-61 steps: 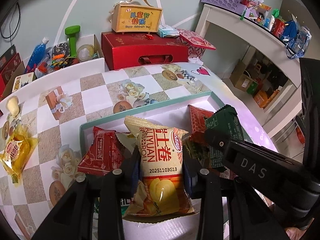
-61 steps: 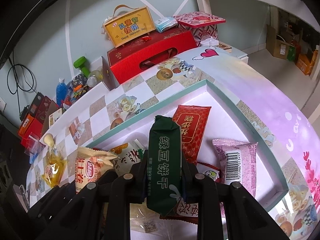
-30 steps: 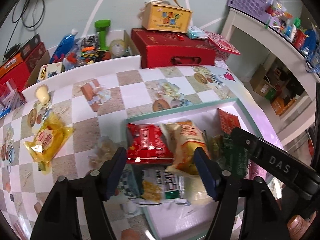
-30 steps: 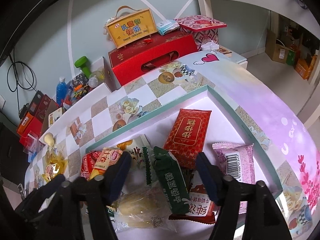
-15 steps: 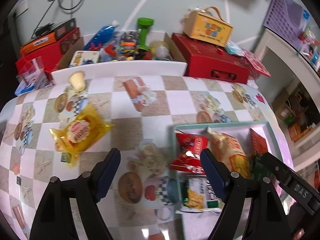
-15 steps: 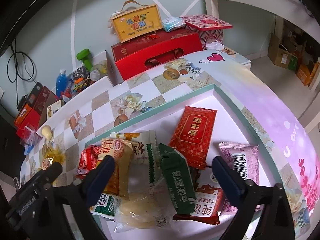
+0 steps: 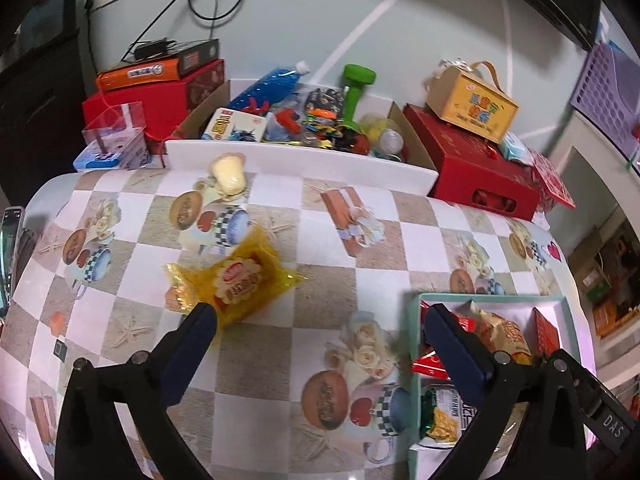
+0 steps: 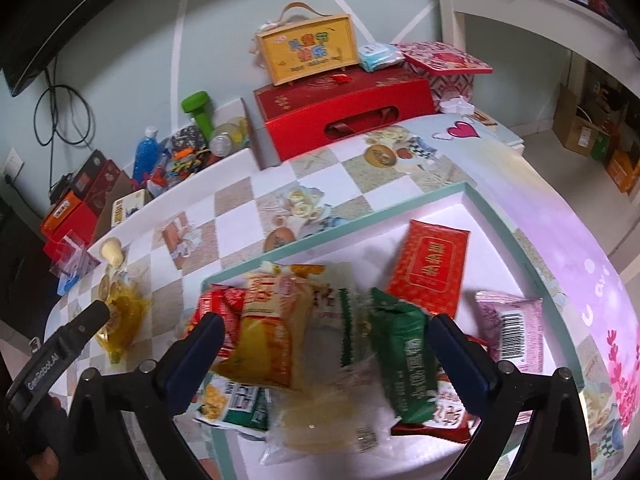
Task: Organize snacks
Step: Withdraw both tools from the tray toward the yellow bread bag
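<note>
A teal-rimmed white tray (image 8: 360, 218) holds several snack packs. Among them are a yellow roll pack (image 8: 272, 332), a green pack (image 8: 404, 364), a red pack (image 8: 430, 268) and a pink pack (image 8: 512, 332). My right gripper (image 8: 325, 326) hangs open above the yellow and green packs, gripping neither. My left gripper (image 7: 320, 328) is over the checked tablecloth left of the tray (image 7: 500, 297), its jaws opening with nothing between them. A loose yellow packet (image 7: 240, 280) lies just beyond its left finger. A small cream snack (image 7: 228, 172) sits farther back.
A red gift box (image 8: 344, 104) with a yellow carry box (image 8: 308, 50) on top stands behind the table. Beside it is a cardboard box of clutter (image 7: 304, 120) with a green dumbbell (image 7: 356, 88). A white raised ledge (image 7: 300, 160) runs along the table's back.
Both grippers have let go of their packs, which now lie in the tray, and their jaws have spread wide. The left gripper has swung left, out over the tablecloth near the yellow packet.
</note>
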